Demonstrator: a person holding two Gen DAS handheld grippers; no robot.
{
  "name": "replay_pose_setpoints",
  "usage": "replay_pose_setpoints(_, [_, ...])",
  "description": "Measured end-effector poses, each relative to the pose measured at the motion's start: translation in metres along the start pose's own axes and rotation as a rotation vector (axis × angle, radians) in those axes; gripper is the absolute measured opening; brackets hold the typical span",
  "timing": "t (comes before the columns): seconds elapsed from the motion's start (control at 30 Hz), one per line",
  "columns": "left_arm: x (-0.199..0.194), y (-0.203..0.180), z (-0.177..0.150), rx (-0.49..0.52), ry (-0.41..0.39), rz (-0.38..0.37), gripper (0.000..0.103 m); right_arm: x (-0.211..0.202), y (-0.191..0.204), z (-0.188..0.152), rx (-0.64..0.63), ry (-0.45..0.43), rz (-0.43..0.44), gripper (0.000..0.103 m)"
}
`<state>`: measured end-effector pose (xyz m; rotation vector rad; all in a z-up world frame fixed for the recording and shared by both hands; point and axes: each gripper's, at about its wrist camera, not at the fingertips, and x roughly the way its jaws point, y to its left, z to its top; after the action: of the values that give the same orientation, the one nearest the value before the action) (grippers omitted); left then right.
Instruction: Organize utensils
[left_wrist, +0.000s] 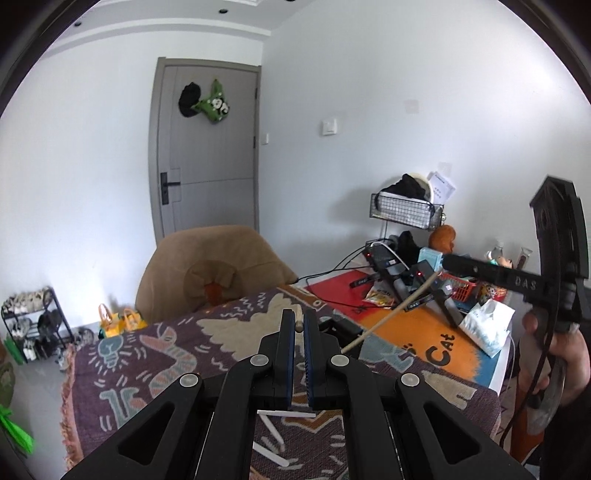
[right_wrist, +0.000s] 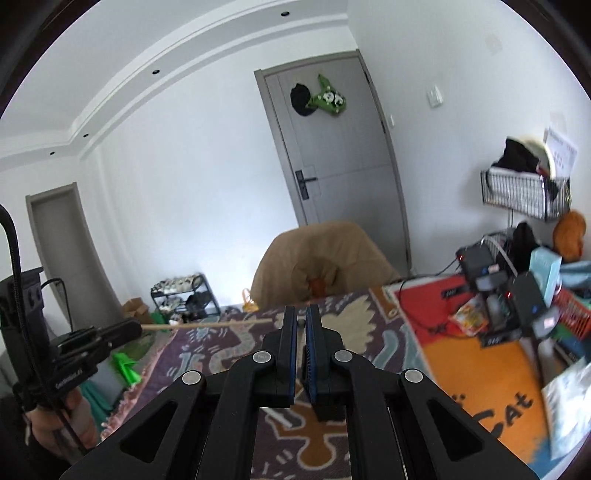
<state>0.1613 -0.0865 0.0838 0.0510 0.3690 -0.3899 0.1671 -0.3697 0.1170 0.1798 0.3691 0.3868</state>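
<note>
Left wrist view: left gripper (left_wrist: 299, 314) is pressed together on the end of a wooden stick (left_wrist: 297, 324), seen nearly end-on, its tip poking up between the blue pads (left_wrist: 290, 347). Same view, far right: right gripper (left_wrist: 446, 263), held in a hand (left_wrist: 565, 354), pinches a second stick (left_wrist: 388, 317) that slants down-left over the orange mat (left_wrist: 406, 332). The right wrist view agrees: its jaws are closed to a sliver with something pale at the tip, too small to read there, and the left gripper at the left edge holds its stick out level over the patterned cloth (left_wrist: 147, 369). Both sticks are up in the air, clear of the cloth. Step, as I read it: pickup done, one chopstick per gripper, now the carry. White pieces (left_wrist: 286, 414), likely more utensils, lie on the cloth just under the left gripper, not yet picked up. No holder or tray shows for certain; a red basket (left_wrist: 461, 291) sits in the clutter on the far side, but I can't tell if it's the target. Next move probably calls for finding the drop spot, lining the two sticks up parallel, tips the same way, and lowering before letting go, so thin sticks gripped at one end don't swing or roll off.
</note>
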Motion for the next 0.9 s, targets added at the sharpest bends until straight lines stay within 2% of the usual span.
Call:
replay_pose_setpoints(0.23, [0.005, -0.004, 0.002, 0.013, 0.007, -0.016, 0.004, 0.001, 0.009, 0.013, -0.058, -0.02, -0.041, 0.006])
replay_pose_setpoints(0.4, [0.014, -0.007, 0.0, 0.024, 0.034, -0.02, 0.004, 0.021, 0.008, 0.007, -0.08, 0.033, -0.073, 0.006])
replay_pose_setpoints(0.57, [0.025, -0.006, 0.0, 0.012, 0.07, -0.035, 0.004, 0.053, -0.002, -0.007, -0.042, 0.101, -0.076, 0.006])
replay_pose_setpoints(0.63, [0.031, -0.003, 0.002, -0.023, 0.103, -0.089, 0.004, 0.062, -0.009, -0.009, -0.006, 0.11, -0.032, 0.008])
replay_pose_setpoints(0.67, [0.033, -0.001, 0.004, -0.051, 0.117, -0.123, 0.004, 0.067, -0.013, -0.01, 0.017, 0.12, -0.014, 0.012])
replay_pose_setpoints(0.73, [0.037, 0.001, 0.008, -0.066, 0.13, -0.13, 0.004, 0.07, -0.02, -0.012, 0.065, 0.129, -0.001, 0.046])
replay_pose_setpoints(0.77, [0.038, 0.001, 0.01, -0.066, 0.135, -0.126, 0.004, 0.069, -0.023, -0.014, 0.082, 0.115, -0.001, 0.054])
replay_pose_setpoints(0.8, [0.04, 0.001, 0.012, -0.068, 0.139, -0.128, 0.004, 0.065, -0.025, -0.016, 0.095, 0.095, -0.006, 0.059])
replay_pose_setpoints(0.9, [0.044, -0.002, 0.017, -0.059, 0.151, -0.133, 0.004, 0.058, -0.032, -0.025, 0.124, 0.082, -0.01, 0.06])
